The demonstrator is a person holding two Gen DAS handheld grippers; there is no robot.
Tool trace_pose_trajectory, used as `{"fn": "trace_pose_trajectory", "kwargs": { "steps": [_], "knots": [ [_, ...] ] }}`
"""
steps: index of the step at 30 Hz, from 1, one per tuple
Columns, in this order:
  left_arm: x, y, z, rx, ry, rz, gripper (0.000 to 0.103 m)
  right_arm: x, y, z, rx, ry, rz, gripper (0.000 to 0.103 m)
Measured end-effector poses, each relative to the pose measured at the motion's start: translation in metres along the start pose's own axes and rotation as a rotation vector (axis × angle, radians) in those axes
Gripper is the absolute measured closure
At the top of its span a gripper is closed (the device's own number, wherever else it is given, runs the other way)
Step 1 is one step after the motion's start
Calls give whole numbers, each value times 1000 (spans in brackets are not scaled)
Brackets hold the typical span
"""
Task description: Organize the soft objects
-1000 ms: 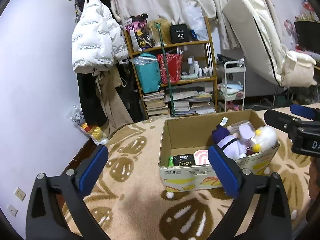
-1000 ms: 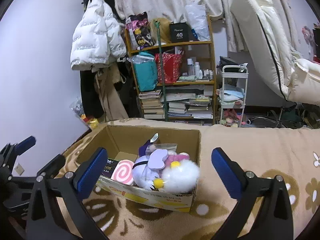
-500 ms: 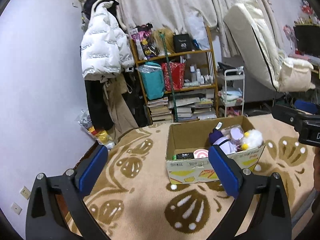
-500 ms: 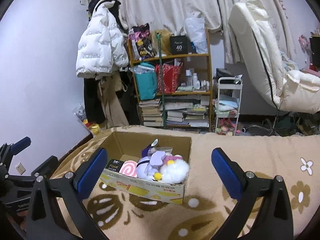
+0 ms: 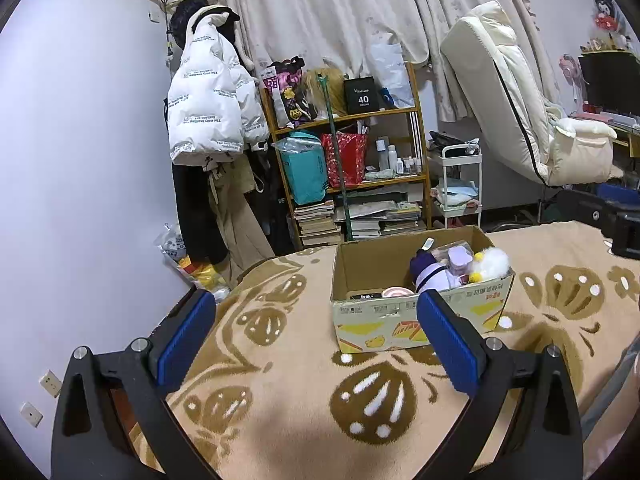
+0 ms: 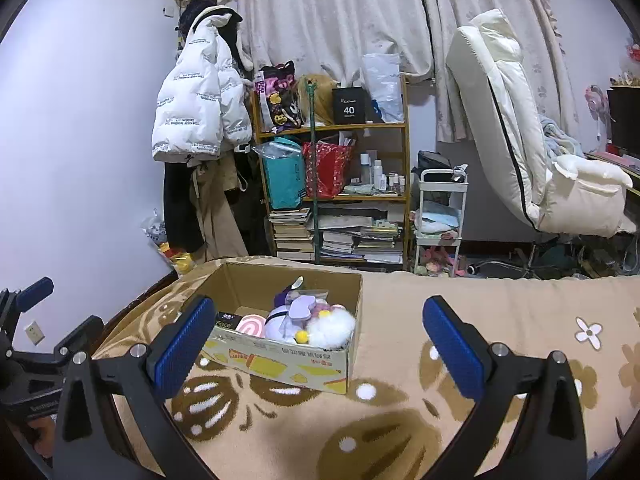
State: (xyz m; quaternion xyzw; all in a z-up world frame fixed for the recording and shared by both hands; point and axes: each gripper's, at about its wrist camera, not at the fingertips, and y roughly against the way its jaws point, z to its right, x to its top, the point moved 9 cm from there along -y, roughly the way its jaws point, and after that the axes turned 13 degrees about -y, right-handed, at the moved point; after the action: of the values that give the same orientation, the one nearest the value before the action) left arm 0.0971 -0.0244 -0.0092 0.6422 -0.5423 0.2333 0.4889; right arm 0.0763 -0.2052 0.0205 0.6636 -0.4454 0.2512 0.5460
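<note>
Two grippers, both wide open, nothing held. Left gripper [image 5: 316, 336] w/ blue pads, hovers over beige blanket [image 5: 288, 364], cardboard box [image 5: 400, 320] just ahead-right, partly behind its right finger. Right gripper [image 6: 320, 336] same, box [image 6: 280, 356] ahead-left. Box sits on blanket, open top; inside: white fluffy plush [image 6: 334, 328], purple/white plush [image 6: 286, 318], pink swirl item [image 6: 251, 325], black "face" pack [image 6: 226, 321]. Bkgd: wooden shelf [image 6: 334, 196] w/ books, white puffer jacket [image 6: 198, 120] hanging left, cream chair [image 6: 520, 140] right.
</note>
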Motion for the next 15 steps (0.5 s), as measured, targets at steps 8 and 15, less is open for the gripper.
{"fn": "trace_pose_trajectory", "kwargs": {
  "steps": [8, 15],
  "knots": [
    [-14, -7, -6, 19, 32, -3, 3, -8, 1, 7, -21, 3, 11, 0],
    [-24, -21, -9, -21, 105, -27, 3, -18, -13, 16, -47, 32, -10, 0]
  ]
}}
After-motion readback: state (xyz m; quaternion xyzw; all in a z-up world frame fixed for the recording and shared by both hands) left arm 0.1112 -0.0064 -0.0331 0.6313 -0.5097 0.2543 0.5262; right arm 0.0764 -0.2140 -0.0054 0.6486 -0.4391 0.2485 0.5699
